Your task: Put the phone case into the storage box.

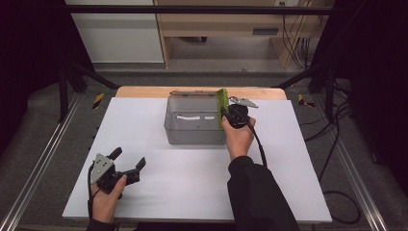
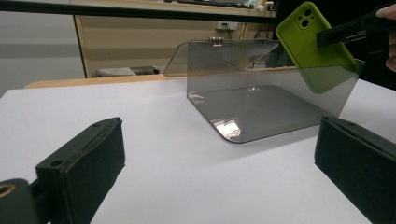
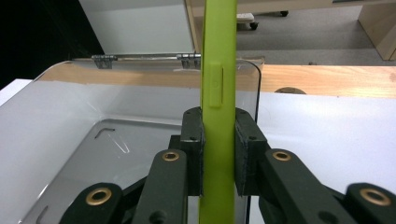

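Phone case (image 3: 217,93), lime green, sits pinched on edge between your right gripper's (image 1: 234,115) jaws, held upright at the right wall of the open smoked-plastic box (image 1: 195,126), likely so it can slip inside. Your left gripper (image 1: 126,162) rests on the white surface (image 1: 192,183), jaws spread and empty, well clear.

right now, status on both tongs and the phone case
Left tongs open, resting low on the table. Right tongs shut on green phone case, held edge-up at the clear box, lid open. Nothing in the way.
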Motion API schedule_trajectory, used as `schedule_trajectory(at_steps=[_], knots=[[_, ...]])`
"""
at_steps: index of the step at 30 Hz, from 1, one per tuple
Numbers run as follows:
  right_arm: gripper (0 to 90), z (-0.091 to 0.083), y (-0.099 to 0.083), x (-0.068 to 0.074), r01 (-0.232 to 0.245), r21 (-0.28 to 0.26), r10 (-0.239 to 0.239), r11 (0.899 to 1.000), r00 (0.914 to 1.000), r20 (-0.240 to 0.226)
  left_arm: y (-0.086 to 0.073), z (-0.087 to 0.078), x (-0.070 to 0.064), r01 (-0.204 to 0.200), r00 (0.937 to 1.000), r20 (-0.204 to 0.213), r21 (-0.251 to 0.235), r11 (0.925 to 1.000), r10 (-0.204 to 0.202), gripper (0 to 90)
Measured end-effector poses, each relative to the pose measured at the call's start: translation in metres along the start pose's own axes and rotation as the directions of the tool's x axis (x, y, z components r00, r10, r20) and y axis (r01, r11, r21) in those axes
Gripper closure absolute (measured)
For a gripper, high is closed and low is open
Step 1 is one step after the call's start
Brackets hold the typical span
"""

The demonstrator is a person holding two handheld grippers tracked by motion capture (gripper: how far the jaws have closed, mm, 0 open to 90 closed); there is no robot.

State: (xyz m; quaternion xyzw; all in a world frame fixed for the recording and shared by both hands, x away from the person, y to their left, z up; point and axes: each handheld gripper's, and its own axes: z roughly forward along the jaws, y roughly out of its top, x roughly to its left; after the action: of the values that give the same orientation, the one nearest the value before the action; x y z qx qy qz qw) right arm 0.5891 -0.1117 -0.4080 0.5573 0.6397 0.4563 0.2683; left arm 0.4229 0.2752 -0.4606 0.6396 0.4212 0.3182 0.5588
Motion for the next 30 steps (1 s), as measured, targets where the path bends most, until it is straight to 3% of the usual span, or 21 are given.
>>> schedule_trajectory(at_steps=[30], knots=[[76.8,0.0093,-0.0066,-0.0003,0.002,0.061,-0.001,0.998,1.0000,-0.006,-0.0006,0.0015,-0.0019,-0.012,0.9998,0.015,0.015,0.9998,0.012,1.8]])
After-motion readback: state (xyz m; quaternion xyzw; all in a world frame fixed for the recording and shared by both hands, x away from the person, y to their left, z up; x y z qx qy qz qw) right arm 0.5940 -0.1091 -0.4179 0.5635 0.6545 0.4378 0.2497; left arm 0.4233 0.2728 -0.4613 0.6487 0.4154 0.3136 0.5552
